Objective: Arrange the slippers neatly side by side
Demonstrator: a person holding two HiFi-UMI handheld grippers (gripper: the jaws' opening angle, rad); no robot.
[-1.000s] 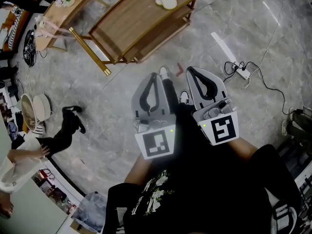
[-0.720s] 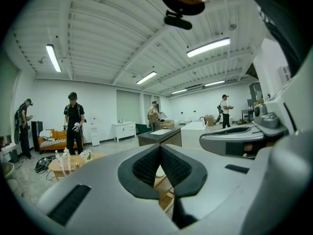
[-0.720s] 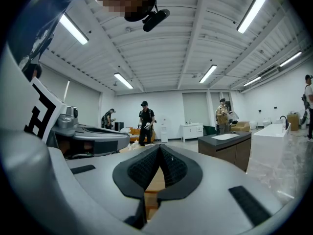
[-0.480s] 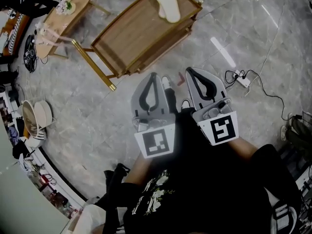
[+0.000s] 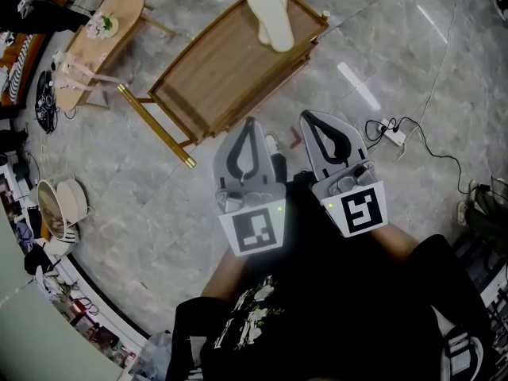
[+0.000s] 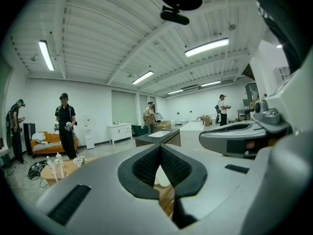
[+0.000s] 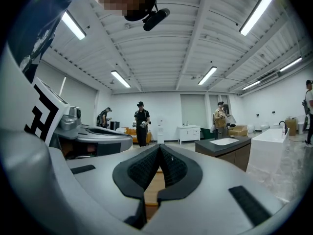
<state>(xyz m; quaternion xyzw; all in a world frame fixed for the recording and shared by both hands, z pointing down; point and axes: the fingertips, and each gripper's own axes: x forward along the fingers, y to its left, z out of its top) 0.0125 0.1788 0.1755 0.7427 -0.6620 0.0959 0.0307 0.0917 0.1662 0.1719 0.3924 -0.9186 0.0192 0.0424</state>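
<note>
Holding level in front of the person, the left gripper (image 5: 249, 132) has its jaws pressed together on nothing, and the right gripper (image 5: 314, 125) just beside it is closed and empty too. That makes sense, with nothing in reach to grab. Both noses aim at the wooden tray table (image 5: 208, 76) ahead on the marble floor (image 5: 413, 62). The pale slippers (image 5: 270, 13) lie at its far end, well apart from both tools and overlapping rather than neatly paired, so I'd judge the sorting not yet begun.
</note>
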